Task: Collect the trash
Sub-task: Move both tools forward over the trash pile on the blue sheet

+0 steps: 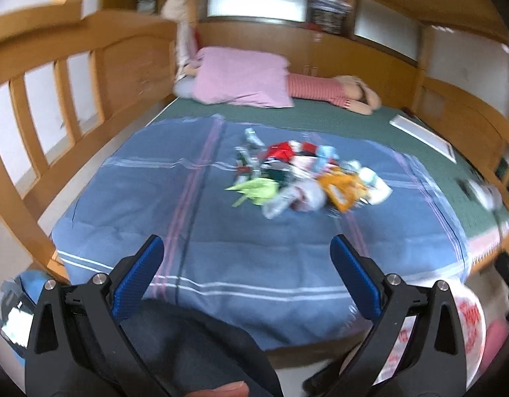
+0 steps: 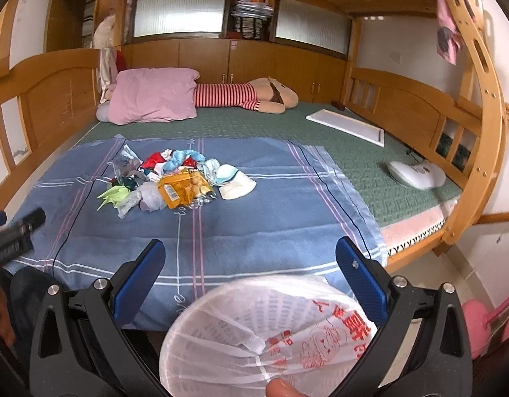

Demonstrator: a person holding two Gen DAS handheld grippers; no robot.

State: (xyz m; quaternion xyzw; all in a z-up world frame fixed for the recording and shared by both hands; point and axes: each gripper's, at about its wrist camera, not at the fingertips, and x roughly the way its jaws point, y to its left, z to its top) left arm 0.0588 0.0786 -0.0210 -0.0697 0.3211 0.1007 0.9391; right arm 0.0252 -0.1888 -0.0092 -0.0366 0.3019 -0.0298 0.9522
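Both grippers, left (image 1: 246,258) and right (image 2: 251,261), stand with jaws wide and nothing between them. The trash (image 2: 175,178) lies heaped on the blue blanket (image 2: 254,218), well ahead of both sets of jaws and slightly left of the right pair. Judged light, soft and crinkly: foil and plastic wrappers, crumpled tissue, a paper cup (image 2: 238,185). Pinch a wrapper's raised edge. A bag-lined white basket (image 2: 254,330) sits directly below the right jaws.
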